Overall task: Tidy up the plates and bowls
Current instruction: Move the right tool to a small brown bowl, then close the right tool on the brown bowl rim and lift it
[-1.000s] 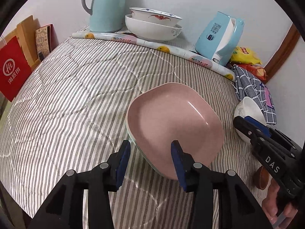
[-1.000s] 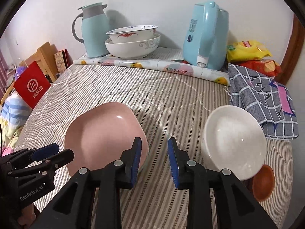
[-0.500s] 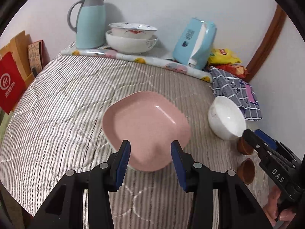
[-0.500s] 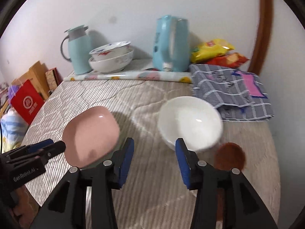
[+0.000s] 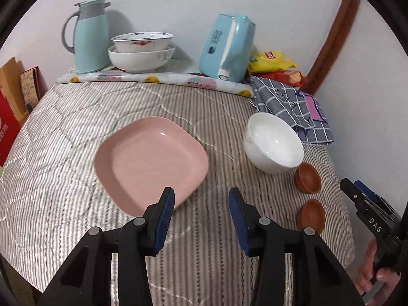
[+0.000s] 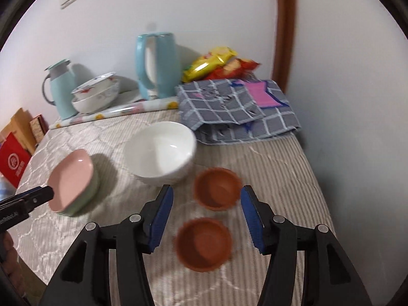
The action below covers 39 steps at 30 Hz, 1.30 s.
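Striped surface (image 5: 76, 132) now: pink plate (image 5: 150, 160) is left behind, left tool (image 5: 201, 209) half-open and empty; right tool (image 6: 206, 213), jaws just widened, empty, is shifted over two brown cups (image 6: 216, 188), likely next.

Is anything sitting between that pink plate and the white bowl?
No. Between the pink plate and the white bowl there is only bare striped quilt, clearest in the left wrist view.

Striped quilted bed (image 5: 63, 153): pink plate stack (image 5: 150, 158), white bowl (image 5: 274, 142), two brown bowls (image 6: 216, 188), checked cloth (image 5: 288, 102).
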Available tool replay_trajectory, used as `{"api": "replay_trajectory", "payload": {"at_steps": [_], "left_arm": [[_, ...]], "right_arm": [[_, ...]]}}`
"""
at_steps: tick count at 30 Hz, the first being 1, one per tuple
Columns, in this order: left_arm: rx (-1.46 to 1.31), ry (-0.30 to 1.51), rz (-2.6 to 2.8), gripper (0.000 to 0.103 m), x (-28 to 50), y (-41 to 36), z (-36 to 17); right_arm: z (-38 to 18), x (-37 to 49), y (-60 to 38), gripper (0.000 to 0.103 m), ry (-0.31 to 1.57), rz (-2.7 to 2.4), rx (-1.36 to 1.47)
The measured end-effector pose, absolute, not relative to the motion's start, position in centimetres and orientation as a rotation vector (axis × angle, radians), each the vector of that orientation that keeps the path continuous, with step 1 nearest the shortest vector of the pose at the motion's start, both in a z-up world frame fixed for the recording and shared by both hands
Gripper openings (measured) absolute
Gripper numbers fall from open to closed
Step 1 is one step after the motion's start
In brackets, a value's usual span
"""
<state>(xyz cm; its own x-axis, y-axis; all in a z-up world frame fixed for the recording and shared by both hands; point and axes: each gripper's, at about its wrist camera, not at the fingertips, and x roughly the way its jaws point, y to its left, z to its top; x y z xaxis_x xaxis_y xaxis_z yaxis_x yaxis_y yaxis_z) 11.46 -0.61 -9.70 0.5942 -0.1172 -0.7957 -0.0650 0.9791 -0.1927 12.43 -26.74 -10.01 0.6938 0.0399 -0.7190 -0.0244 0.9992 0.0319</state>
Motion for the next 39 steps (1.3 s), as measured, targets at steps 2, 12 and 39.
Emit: {"api": "replay_trajectory", "payload": {"at_steps": [2,12,39], "left_arm": [[-0.203,0.940,-0.035,0.042,11.6,-1.1,-10.0],[-0.184,0.963,-0.049,0.042,13.0,-3.1,-11.6],[-0.144,1.049,-0.119,0.042,15.8,-6.8,-15.1]], "right_arm": [[-10.7,12.7,-27.8,0.055,0.814,0.015,0.027],[-14.5,15.9,-30.2,0.036,0.879,0.008,0.070],[-19.7,21.1,-31.0,0.009,0.947,0.088,0.144]]}}
